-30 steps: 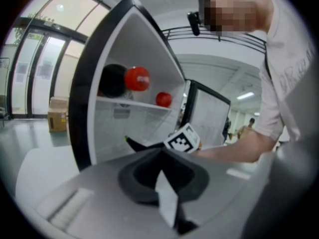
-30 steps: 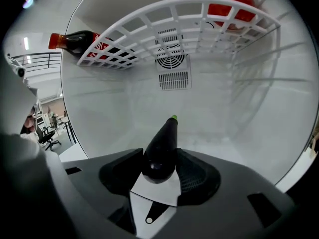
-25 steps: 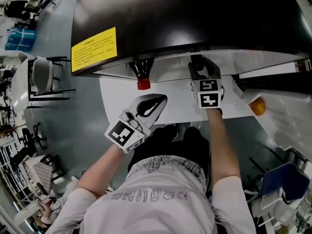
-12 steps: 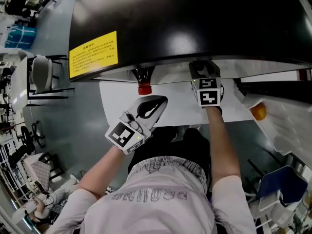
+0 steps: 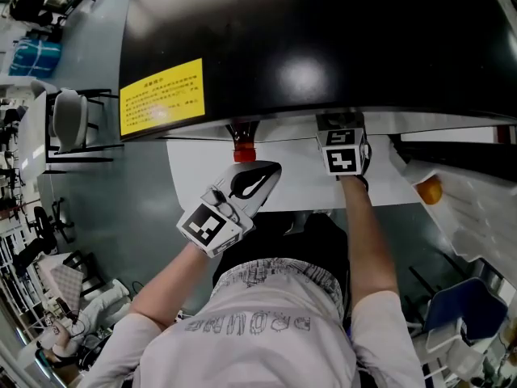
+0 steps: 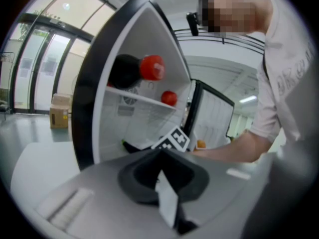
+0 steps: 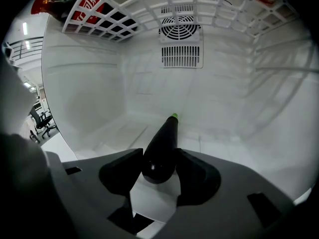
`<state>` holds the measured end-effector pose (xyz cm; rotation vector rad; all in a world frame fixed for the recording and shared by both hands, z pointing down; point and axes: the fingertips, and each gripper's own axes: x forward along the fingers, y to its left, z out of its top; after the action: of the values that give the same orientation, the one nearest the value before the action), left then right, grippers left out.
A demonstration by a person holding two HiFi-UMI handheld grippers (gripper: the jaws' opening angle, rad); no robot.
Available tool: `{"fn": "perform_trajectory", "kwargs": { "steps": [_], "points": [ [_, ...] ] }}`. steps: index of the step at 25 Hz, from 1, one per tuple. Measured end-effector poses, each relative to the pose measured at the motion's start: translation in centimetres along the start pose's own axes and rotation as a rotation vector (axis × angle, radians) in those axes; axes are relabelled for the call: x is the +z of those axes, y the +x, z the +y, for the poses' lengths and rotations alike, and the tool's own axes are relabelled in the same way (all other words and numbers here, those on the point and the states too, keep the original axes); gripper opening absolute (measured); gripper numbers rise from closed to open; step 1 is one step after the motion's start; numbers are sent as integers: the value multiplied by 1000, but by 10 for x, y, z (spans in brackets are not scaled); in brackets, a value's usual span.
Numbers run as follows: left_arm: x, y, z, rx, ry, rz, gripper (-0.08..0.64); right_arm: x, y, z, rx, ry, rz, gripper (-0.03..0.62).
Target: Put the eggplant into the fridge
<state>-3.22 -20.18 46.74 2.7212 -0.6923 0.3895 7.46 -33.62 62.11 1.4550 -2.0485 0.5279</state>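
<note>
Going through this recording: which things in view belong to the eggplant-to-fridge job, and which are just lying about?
Part of the job:
- eggplant
- right hand-held gripper, shut on it
- fridge

Lying about:
- cola bottle
- orange
- chair
- left hand-held gripper, shut and empty
</note>
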Motion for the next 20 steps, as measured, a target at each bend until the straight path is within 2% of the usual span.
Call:
{"fn": "perform_trajectory", "kwargs": {
  "steps": [20],
  "points": [
    [6, -6, -3, -6, 3, -10, 8, 2, -4, 1, -18, -27, 19, 229]
  ]
}}
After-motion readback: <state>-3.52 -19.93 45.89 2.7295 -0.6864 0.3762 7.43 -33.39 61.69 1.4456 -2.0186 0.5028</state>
